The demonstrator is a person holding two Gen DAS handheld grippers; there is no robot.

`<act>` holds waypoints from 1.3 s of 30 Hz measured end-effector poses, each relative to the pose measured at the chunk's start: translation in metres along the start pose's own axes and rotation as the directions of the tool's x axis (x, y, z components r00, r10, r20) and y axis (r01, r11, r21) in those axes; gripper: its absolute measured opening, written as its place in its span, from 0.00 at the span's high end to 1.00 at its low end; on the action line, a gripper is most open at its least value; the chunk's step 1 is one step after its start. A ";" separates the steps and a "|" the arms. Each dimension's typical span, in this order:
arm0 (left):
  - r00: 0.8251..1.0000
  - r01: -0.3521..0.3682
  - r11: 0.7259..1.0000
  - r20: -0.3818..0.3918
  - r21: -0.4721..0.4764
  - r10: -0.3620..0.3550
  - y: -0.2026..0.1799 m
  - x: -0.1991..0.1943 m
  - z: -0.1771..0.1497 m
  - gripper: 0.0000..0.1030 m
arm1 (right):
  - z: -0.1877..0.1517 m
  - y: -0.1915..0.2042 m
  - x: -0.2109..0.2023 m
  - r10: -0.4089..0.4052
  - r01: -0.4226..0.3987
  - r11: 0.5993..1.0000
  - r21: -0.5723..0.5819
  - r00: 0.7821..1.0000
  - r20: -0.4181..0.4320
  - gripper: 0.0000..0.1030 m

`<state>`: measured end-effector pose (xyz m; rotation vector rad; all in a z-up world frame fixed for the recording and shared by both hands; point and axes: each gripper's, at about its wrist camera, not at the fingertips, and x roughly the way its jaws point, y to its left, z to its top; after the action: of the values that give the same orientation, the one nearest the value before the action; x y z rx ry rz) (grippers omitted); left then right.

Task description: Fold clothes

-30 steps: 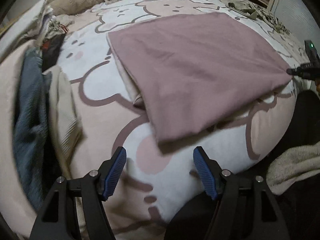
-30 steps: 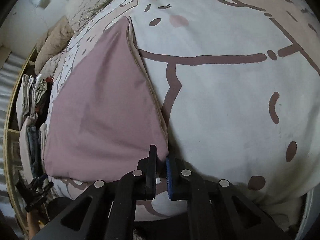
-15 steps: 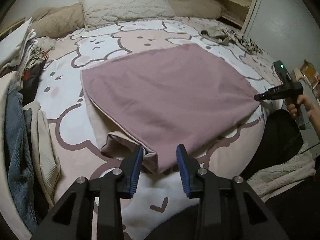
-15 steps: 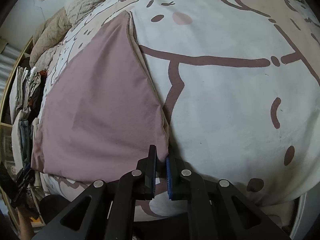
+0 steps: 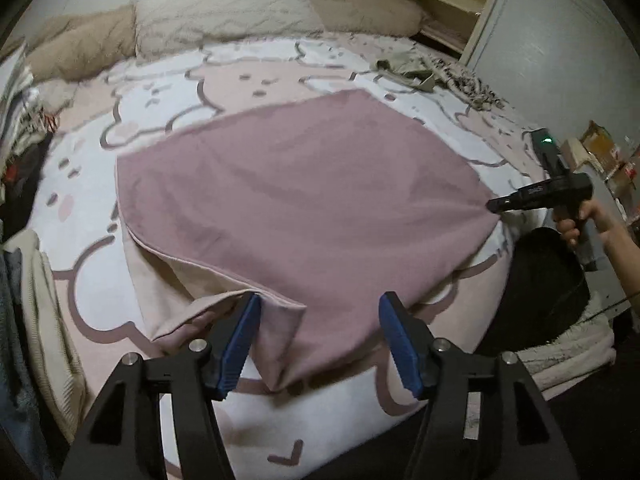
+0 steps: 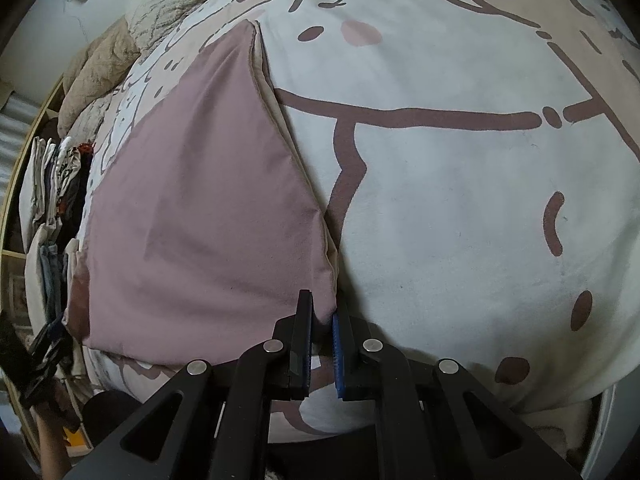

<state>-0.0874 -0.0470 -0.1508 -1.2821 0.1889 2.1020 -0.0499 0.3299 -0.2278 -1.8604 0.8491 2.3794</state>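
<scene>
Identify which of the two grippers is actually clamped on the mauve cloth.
The right gripper: its pads pinch a corner of the mauve cloth. The left gripper has just been opening, its jaws apart around the near corner.

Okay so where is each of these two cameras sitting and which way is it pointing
Left wrist: on the left gripper, looking down across the bed towards the pillows; its open jaws frame the mauve cloth's near corner; the person's right hand shows.
Right wrist: on the right gripper, angled down at the bed; jaws shut on the cloth's corner.
Shared: the mauve cloth, the bear-print bedding and the right gripper.
</scene>
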 end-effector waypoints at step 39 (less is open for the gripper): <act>0.922 0.188 0.904 -0.386 0.383 -0.029 0.047 0.012 -0.016 0.86 | 0.006 0.003 0.004 -0.055 0.055 0.998 0.006 0.998 -0.040 0.92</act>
<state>-0.1074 -0.0853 -0.1787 -1.3725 0.6759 1.5885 -0.0571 0.3287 -0.2295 -1.9083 0.7975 2.3121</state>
